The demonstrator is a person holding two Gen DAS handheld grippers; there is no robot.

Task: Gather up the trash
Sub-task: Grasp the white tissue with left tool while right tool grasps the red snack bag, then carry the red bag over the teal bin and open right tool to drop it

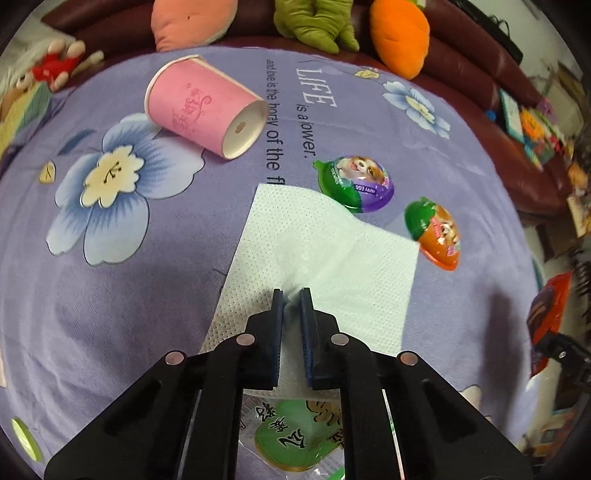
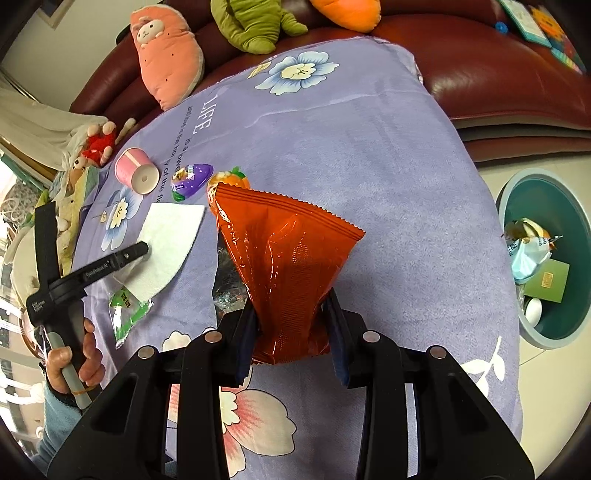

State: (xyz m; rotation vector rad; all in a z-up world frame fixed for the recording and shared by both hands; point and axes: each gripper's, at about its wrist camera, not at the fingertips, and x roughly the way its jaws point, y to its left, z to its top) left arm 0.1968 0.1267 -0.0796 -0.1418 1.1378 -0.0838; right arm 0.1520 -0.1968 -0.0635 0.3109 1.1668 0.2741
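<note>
Right gripper [image 2: 291, 325] up close, fingers clamped on the crumpled lower end of an orange wrapper [image 2: 288, 254], which stands up from the pinch with its crimped edge fanning out on top. Below it, the purple cloth [image 2: 351, 147] with its flower print. Off to the right, past the cloth's edge, a teal bin [image 2: 576, 229] sits lower down, with scraps already lying inside.

Over on the left, a hand [image 2: 79, 360] grips the handle of the left gripper [image 1: 291, 295]. Its fingers are drawn in narrow, pinching a ridge of the white napkin [image 1: 332, 251], and the paper puckers up between the pads. That napkin lies flat on the cloth otherwise. Just under the gripper, at the napkin's near edge, there's a clear-and-green sachet [image 1: 291, 439], partly hidden by the fingers.

Beyond the napkin, a purple egg toy [image 1: 356, 182] touches its far corner, and an orange egg toy [image 1: 436, 230] sits just beside its right corner. Farther left, a pink cup [image 1: 205, 105] lies on its side, base facing the camera, well apart from the napkin.

At the back, plush toys line a dark red sofa [image 2: 498, 74]: a pink plush [image 2: 168, 61], a green plush [image 2: 255, 26], and an orange plush [image 1: 400, 35].
</note>
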